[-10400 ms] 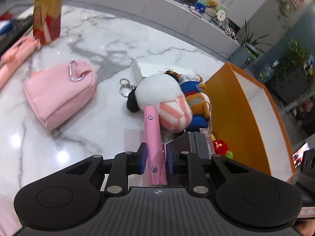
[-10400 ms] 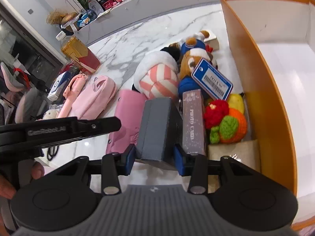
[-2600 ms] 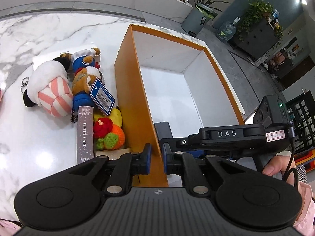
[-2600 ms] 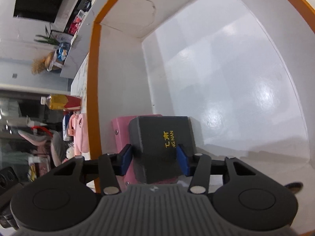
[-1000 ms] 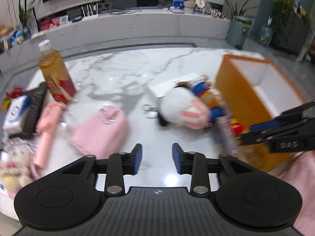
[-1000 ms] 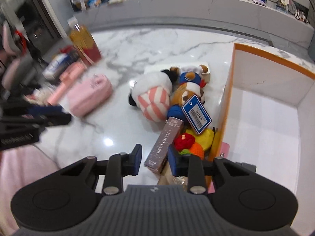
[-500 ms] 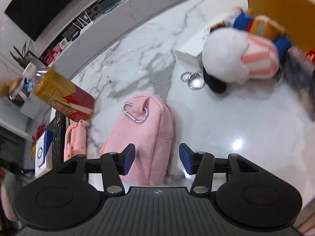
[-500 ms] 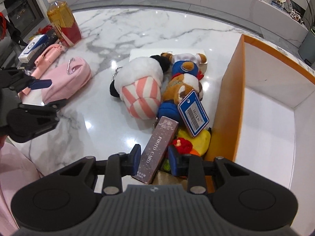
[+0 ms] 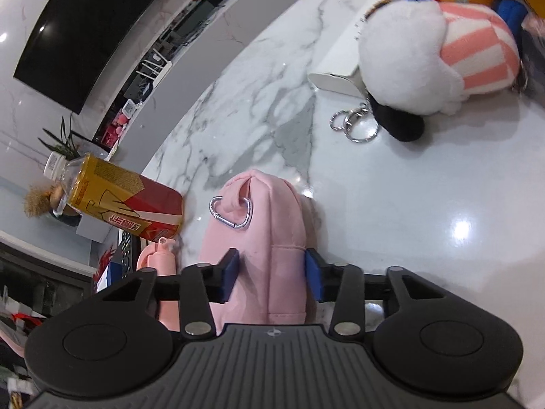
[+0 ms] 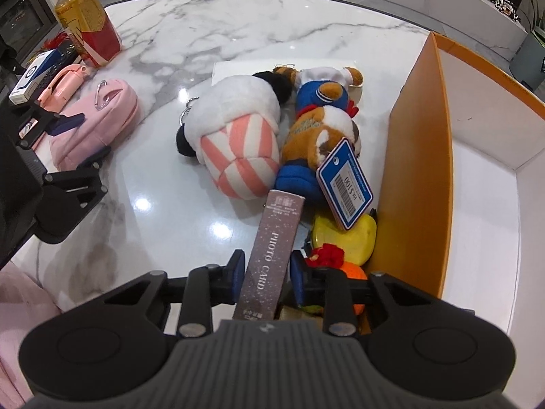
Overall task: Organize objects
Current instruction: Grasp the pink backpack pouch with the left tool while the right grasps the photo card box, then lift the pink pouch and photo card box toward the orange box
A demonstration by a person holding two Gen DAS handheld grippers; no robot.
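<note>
My left gripper (image 9: pixel 270 274) is open, its jaws on either side of a pink pouch (image 9: pixel 259 238) with a silver carabiner, lying on the marble table. The pouch also shows in the right wrist view (image 10: pixel 97 122), with the left gripper (image 10: pixel 66 133) over it. My right gripper (image 10: pixel 266 277) is open, its jaws close on either side of a brown "PHOTO CARD" box (image 10: pixel 274 248); I cannot tell whether the pads touch it. An orange box with a white inside (image 10: pixel 422 170) stands at the right.
A white and pink-striped plush (image 10: pixel 238 136), a brown and blue bear plush (image 10: pixel 320 126) with a blue tag, and knitted fruit (image 10: pixel 347 238) lie beside the orange box. A tea bottle (image 10: pixel 88 27), a pink case (image 10: pixel 61 85) and small boxes sit at the far left.
My left gripper has come down onto the pink pouch, jaws now straddling it. My right gripper has moved forward so the photo card box sits between its jaws.
</note>
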